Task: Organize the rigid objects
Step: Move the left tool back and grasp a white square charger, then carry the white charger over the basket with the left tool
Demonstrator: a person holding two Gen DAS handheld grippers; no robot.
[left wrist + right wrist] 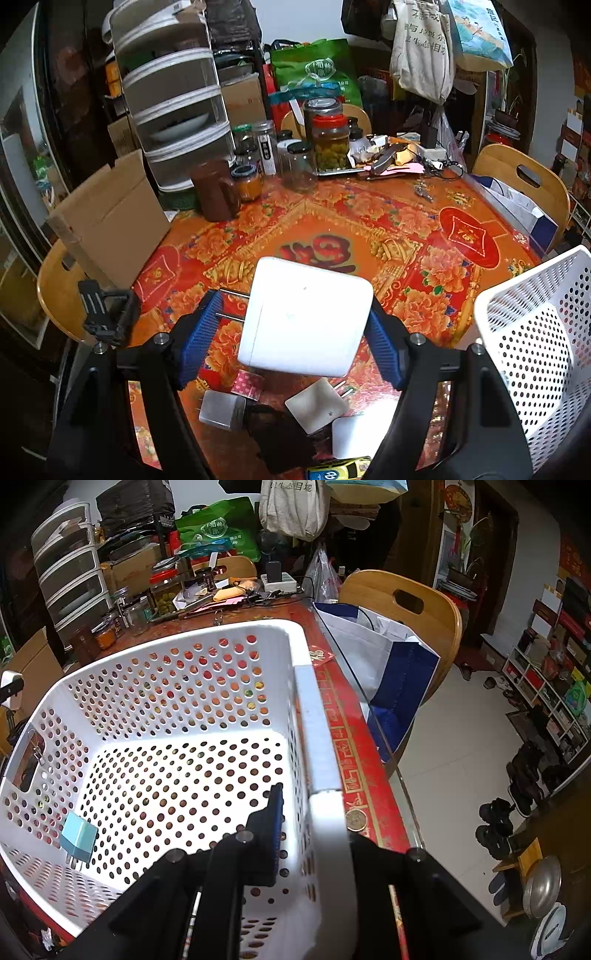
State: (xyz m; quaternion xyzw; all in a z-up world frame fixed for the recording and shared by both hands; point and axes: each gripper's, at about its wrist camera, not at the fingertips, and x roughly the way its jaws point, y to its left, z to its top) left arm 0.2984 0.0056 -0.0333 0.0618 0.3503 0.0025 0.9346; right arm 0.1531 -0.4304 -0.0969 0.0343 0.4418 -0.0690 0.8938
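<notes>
I count five chargers: one large white charger (304, 317), one grey charger (221, 406) and two small white chargers (317, 404) (354, 432) toward the table's (332, 206) near edge, and one pale blue charger (79, 836) in the near left corner of the basket (321, 738). There is one basket. By the near edge there is also one yellow toy car (340, 470) and one pink dotted tape roll (248, 384), and on the right edge one coin (355, 819). I see three wooden chairs (524, 177) (55, 288) (291, 118). The jars (330, 144) along the far edge crowd too closely to count.
</notes>
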